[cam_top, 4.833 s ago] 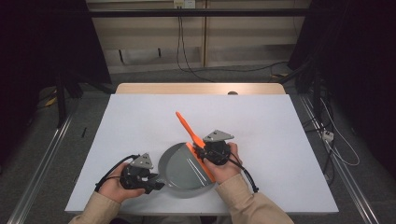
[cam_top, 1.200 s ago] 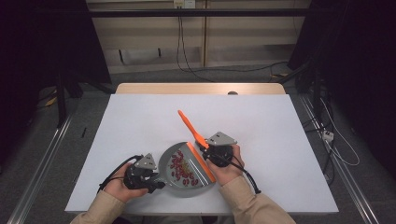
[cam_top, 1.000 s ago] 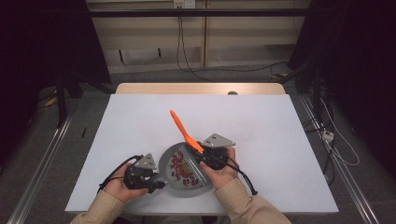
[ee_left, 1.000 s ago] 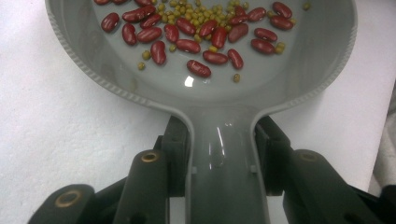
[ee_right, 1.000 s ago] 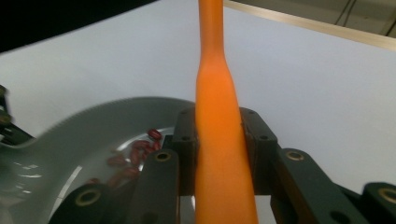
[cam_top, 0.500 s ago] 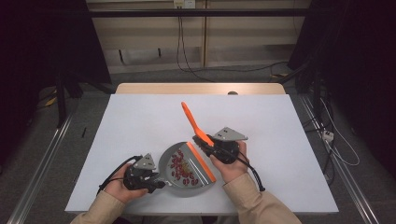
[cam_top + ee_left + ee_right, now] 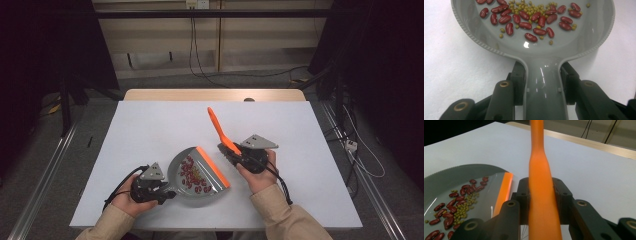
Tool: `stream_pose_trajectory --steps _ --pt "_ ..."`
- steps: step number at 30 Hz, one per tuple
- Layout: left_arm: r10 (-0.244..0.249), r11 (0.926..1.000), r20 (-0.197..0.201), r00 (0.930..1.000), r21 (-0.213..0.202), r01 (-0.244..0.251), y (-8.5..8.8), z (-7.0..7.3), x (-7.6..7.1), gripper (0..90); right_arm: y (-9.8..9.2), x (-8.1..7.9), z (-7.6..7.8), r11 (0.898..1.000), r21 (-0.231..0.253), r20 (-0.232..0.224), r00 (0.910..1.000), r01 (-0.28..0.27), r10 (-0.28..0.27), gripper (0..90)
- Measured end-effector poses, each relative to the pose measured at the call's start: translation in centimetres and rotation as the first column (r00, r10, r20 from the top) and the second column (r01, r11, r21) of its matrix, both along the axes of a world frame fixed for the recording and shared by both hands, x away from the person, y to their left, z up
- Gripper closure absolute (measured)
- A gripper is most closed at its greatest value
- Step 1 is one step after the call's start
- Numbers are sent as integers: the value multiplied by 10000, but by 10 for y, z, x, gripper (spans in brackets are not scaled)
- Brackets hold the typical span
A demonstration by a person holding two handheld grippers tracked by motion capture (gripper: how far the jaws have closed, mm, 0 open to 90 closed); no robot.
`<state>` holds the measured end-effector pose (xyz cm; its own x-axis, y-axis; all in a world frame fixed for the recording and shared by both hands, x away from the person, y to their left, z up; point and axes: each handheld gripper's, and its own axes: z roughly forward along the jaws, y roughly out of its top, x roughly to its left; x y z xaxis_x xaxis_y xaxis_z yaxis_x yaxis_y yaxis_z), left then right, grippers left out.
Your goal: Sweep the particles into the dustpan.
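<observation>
Left tongs (image 7: 167, 192) clamp the handle of the grey dustpan (image 7: 192, 175), which lies on the white bench (image 7: 150, 125) with red beans (image 7: 531, 37) and small green beans (image 7: 531, 11) inside. Right tongs (image 7: 225, 150), just beside the pan's orange lip (image 7: 212, 166), grip an orange brush handle (image 7: 220, 130) pointing up and away.
</observation>
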<state>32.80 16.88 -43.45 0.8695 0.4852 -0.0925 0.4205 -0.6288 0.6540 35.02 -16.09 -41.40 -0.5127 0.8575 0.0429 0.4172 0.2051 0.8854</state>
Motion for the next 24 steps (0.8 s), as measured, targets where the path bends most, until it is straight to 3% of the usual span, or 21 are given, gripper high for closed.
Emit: stream_pose_trajectory --steps 3,13,24 --pt "137 9997 -62 9999 -201 -139 1 1 2 635 -6 0 1 9999 92 -5 9999 106 -106 708" --pt "690 9971 86 9976 -314 -687 6 5 8 635 -23 -1 0 9989 361 -210 9994 294 -286 709" --pt "1378 9893 280 9901 -514 -1362 11 7 16 635 -34 -5 0 9983 421 -232 9990 399 -390 708"
